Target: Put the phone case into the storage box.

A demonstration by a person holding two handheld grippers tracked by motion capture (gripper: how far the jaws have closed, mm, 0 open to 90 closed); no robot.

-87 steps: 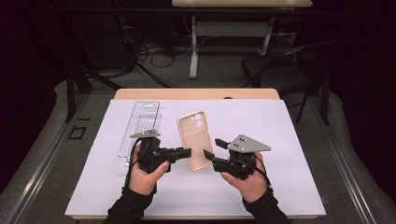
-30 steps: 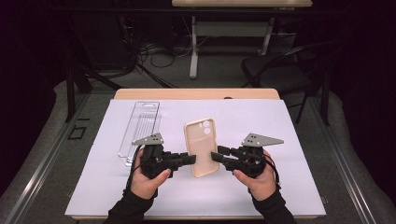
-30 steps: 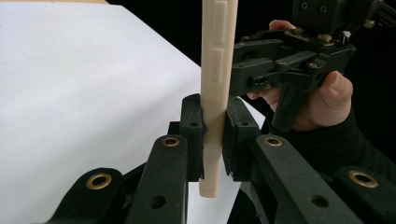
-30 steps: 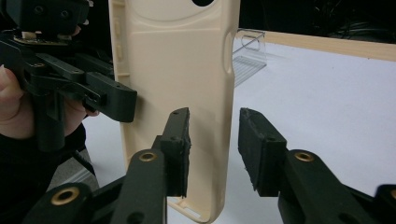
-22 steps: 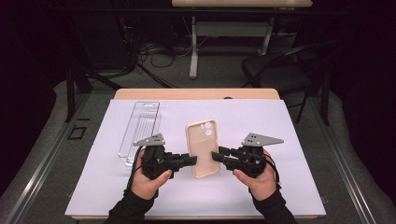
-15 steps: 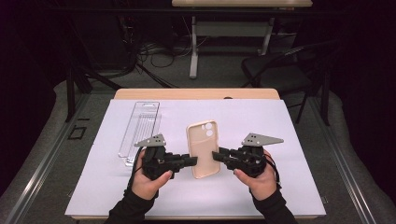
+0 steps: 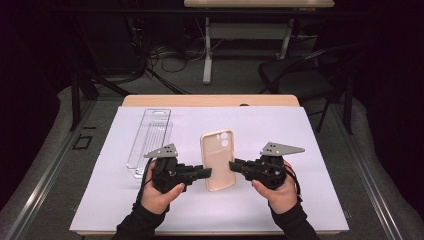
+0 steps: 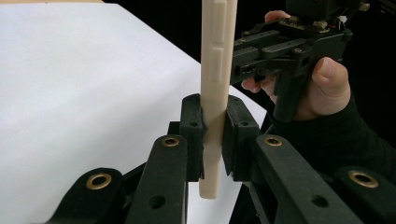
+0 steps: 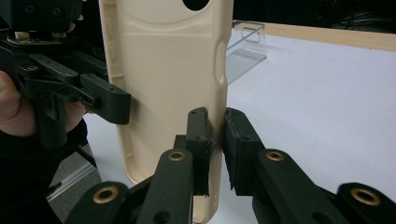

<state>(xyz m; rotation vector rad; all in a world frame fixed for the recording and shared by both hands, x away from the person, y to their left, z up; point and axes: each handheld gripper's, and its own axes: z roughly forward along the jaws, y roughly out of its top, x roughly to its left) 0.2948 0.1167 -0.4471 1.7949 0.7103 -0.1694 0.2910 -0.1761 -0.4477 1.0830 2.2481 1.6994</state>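
A beige phone case with a camera cut-out at its far end hangs just above the white sheet, between both hands. My left gripper is shut on the case's left long edge; the left gripper view shows its pads clamped on the thin wall near the lower end. My right gripper grips the opposite edge, and its jaws have just been closing with the case wall between the pads. Each gripper view also shows the other hand's gripper beyond the case.
A clear plastic package lies on the sheet at the back left, beyond my left hand. The sheet covers a wooden table. A chair and a second table's legs stand on the floor behind.
Since the earliest frame the case has moved from low and tilted to the middle between the hands, which have spread apart. Over the last second the hands hardly moved.
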